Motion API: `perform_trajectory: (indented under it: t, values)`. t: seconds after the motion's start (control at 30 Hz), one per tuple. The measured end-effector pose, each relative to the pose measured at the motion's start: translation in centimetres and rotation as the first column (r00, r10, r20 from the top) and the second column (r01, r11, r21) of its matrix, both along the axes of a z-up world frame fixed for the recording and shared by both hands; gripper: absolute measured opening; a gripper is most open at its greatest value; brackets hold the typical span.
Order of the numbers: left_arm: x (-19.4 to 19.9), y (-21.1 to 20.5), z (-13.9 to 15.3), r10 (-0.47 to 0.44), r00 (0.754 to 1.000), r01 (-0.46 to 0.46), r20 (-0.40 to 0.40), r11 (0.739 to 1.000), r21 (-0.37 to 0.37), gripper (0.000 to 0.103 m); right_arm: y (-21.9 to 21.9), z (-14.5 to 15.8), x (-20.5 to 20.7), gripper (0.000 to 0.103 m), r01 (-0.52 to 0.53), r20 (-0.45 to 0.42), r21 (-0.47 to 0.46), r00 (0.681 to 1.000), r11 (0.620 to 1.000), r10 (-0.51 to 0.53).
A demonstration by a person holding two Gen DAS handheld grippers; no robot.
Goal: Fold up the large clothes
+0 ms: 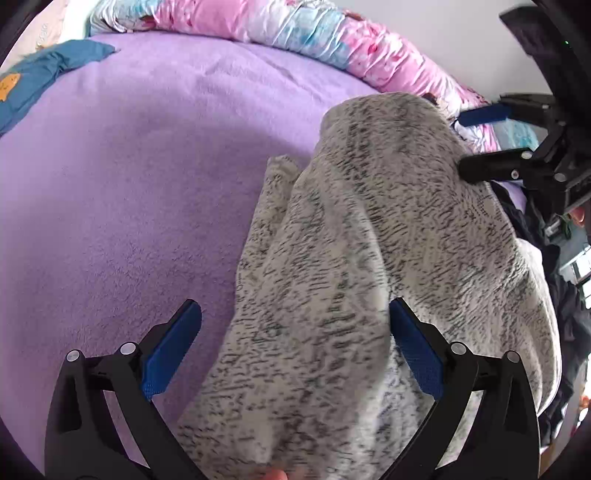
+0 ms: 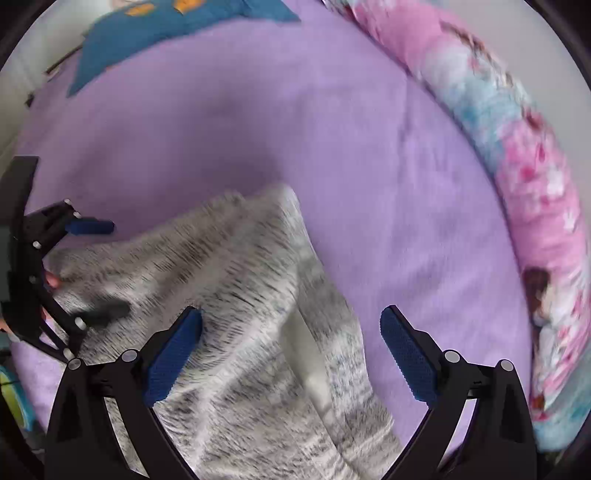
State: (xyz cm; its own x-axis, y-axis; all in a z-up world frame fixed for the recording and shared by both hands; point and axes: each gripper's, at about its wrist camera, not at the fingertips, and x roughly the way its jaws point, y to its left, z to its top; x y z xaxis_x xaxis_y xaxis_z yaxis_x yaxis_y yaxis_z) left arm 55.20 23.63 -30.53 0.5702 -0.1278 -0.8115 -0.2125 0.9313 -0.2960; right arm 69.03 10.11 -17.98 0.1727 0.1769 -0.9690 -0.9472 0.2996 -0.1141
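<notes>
The fuzzy grey top (image 1: 369, 258) lies bunched on the purple bed (image 1: 129, 184), right of the middle in the left picture. Both the left tool (image 1: 295, 343) and the right tool (image 2: 291, 347) are wide open, holding nothing. Folding looks barely started; most is left.

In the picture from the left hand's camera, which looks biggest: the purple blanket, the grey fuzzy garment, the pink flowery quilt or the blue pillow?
Largest to smallest, as they look:
1. purple blanket
2. grey fuzzy garment, though it lies nearest the camera, which enlarges it
3. pink flowery quilt
4. blue pillow, partly cut off at the edge
</notes>
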Motion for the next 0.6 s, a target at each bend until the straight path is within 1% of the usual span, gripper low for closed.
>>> perform_trajectory:
  t: [0.07,0.1,0.13,0.2,0.23,0.27,0.33,0.37,0.4,0.47,0.53,0.57,0.6]
  values:
    - [0.3,0.6,-0.4,-0.011,1.000,0.011,-0.003,1.000,-0.022,0.097,-1.7,0.5,1.1,0.094,0.051,-0.041,0.052,0.998,0.997,-0.049]
    - [0.2,0.7,-0.5,-0.014,1.000,0.014,0.002,1.000,-0.026,0.097,-2.8,0.9,1.3,0.094,0.059,-0.069,0.080,0.996,0.995,-0.054]
    - [0.3,0.7,-0.5,-0.017,1.000,0.017,-0.002,1.000,-0.013,0.097,-3.9,1.0,1.3,0.094,0.047,-0.082,0.088,0.996,0.995,-0.039]
    - [0.3,0.7,-0.4,-0.020,1.000,0.020,-0.002,1.000,-0.004,0.097,-6.1,1.2,1.4,0.094,0.029,-0.081,0.077,0.996,0.997,-0.023]
    - [0.3,0.7,-0.4,-0.019,1.000,0.019,-0.001,1.000,-0.004,0.097,-7.2,1.2,1.6,0.094,0.042,-0.100,0.071,0.994,0.997,-0.035]
    - [-0.1,0.6,-0.4,-0.017,1.000,0.017,0.000,1.000,-0.003,0.097,-8.0,1.0,1.9,0.094,0.054,-0.102,0.056,0.994,0.997,-0.048]
    - [0.0,0.5,-0.5,-0.021,1.000,0.021,-0.003,1.000,-0.013,0.097,-9.6,-0.2,2.5,0.077,0.072,-0.117,-0.003,0.991,0.997,-0.072]
    - [0.1,0.4,-0.5,-0.024,1.000,0.024,-0.004,1.000,-0.005,0.097,-10.5,-1.0,2.7,0.054,0.073,-0.132,-0.035,0.988,0.997,-0.077]
    - [0.0,0.2,-0.4,-0.028,1.000,0.028,-0.002,1.000,0.004,0.097,-11.4,-1.7,2.8,0.041,0.076,-0.143,-0.061,0.986,0.995,-0.084]
    - [0.0,-0.1,-0.4,-0.044,0.999,0.044,0.004,0.999,0.022,0.097,-12.7,-2.5,2.8,0.041,0.070,-0.181,-0.062,0.980,0.996,-0.080]
    - [0.2,-0.3,-0.4,-0.050,0.999,0.050,0.007,0.998,0.029,0.097,-13.5,-2.8,3.3,0.046,0.087,-0.197,-0.020,0.976,0.996,-0.089]
    - [0.1,-0.4,-0.5,-0.051,0.999,0.051,0.009,0.998,0.030,0.097,-13.9,-3.0,3.6,0.057,0.106,-0.203,-0.014,0.973,0.994,-0.107]
    - [0.0,-0.3,-0.5,-0.052,0.999,0.052,0.010,0.998,0.030,0.097,-14.3,-3.2,4.0,0.064,0.125,-0.211,-0.007,0.970,0.992,-0.123]
